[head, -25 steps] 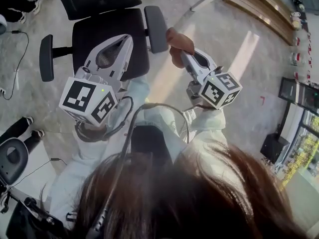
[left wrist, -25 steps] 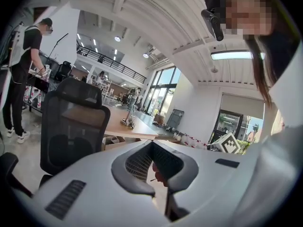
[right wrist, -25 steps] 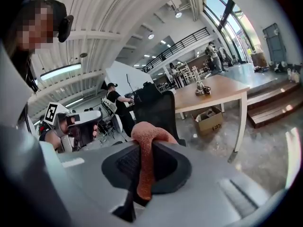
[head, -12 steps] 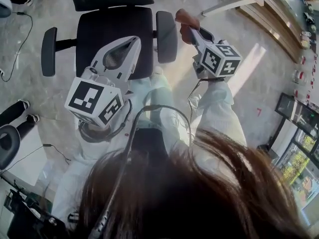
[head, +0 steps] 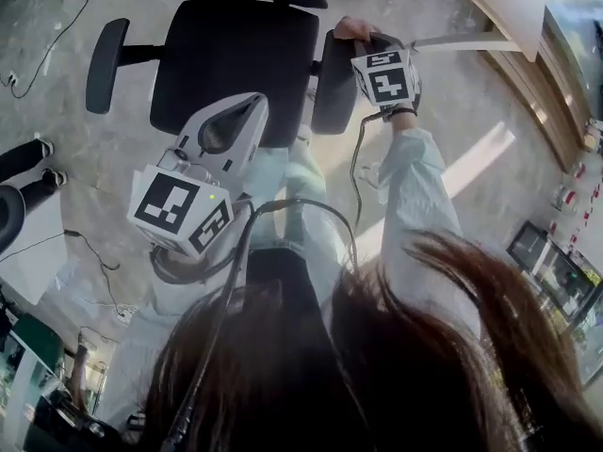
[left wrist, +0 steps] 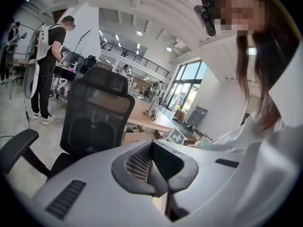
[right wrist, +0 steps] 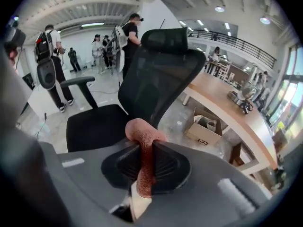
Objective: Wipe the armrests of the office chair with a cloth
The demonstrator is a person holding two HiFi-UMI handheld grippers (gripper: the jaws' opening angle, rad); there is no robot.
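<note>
The black office chair (head: 236, 64) stands in front of me, with its left armrest (head: 104, 64) and right armrest (head: 334, 83) to either side of the seat. My right gripper (head: 366, 40) is shut on a pinkish-brown cloth (head: 350, 28) and holds it at the far end of the right armrest. In the right gripper view the cloth (right wrist: 142, 131) sticks up between the shut jaws of the right gripper (right wrist: 144, 157). My left gripper (head: 256, 102) hovers over the seat's front edge. In its own view the left gripper (left wrist: 152, 150) is shut with nothing in it.
A long wooden desk (right wrist: 227, 108) runs to the right of the chair, with a cardboard box (right wrist: 203, 126) under it. Several people stand behind the chair (right wrist: 52, 65). A cable (head: 57, 26) lies on the floor at the left, near a person's feet (head: 28, 158).
My right gripper has carried the cloth forward onto the far end of the right armrest. The left gripper has hardly moved over the seat.
</note>
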